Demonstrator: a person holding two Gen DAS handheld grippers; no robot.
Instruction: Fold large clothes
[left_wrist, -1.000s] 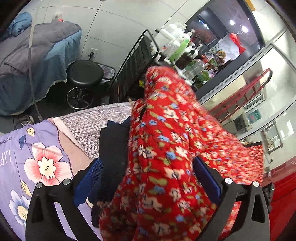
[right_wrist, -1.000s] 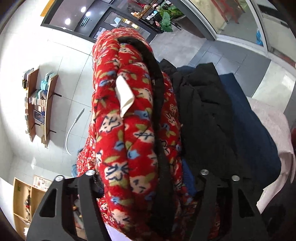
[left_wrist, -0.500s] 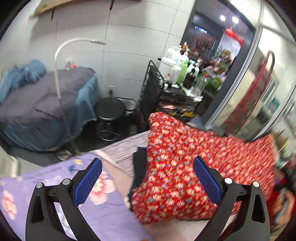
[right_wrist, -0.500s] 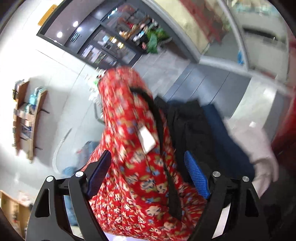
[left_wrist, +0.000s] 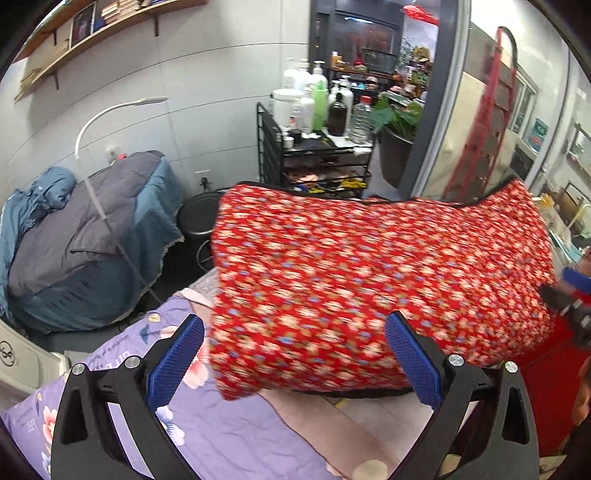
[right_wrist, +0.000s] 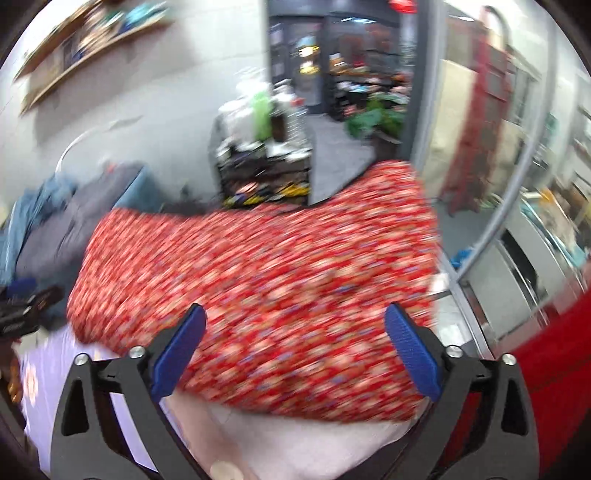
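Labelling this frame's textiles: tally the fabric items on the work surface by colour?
Red: 1, red floral quilted garment
Purple: 1, purple flower-print sheet
Pink: 1, pale pink cloth
Total: 3
Anything under the garment is hidden.

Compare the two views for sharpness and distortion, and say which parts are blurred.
Left wrist view: mostly sharp, with the bottles crisp but the red floral garment slightly smeared; fisheye bends the walls. Right wrist view: heavy motion blur throughout, garment print and cart streaked; only the right tool stays sharp.
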